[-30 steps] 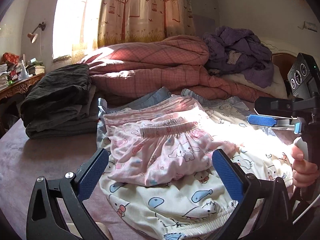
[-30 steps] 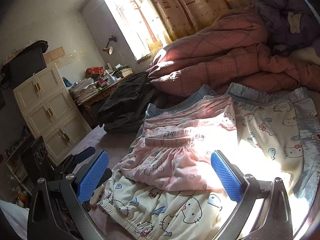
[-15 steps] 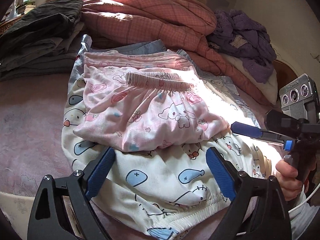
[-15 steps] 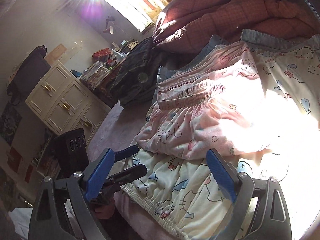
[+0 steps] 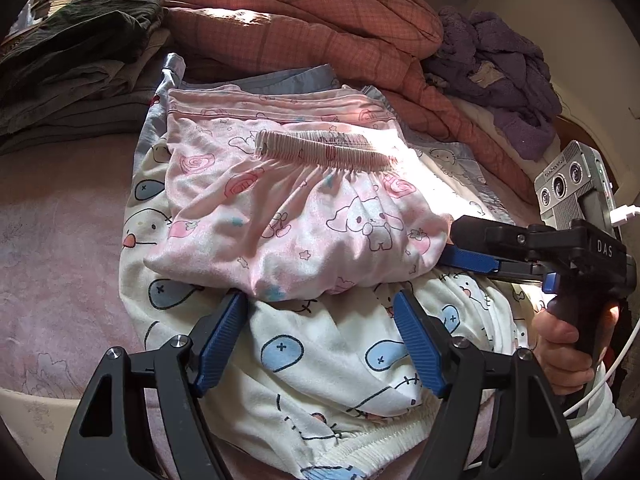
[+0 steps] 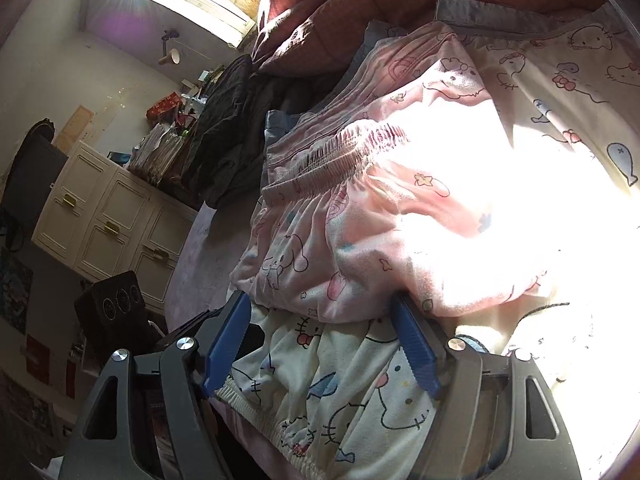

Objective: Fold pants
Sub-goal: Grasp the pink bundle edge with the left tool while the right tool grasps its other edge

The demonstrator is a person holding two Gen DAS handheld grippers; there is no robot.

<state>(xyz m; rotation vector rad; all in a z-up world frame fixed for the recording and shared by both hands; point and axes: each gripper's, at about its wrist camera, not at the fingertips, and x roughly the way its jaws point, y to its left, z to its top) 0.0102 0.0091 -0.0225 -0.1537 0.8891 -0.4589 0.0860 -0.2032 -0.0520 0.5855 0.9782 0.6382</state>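
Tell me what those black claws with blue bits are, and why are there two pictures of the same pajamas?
Those claws are grabbing tools. A person holds one in each hand, and each tool has its own little camera looking out along its two fingers. So one picture comes from the left gripper, the other from the right gripper. The left view also shows the right tool from the side, in the person's hand. On the bed lie folded pink pants on top of white cartoon-cat pants, with a red quilt behind. Both tools' jaws are closing at the pink pants' near edge, but nothing is gripped yet.
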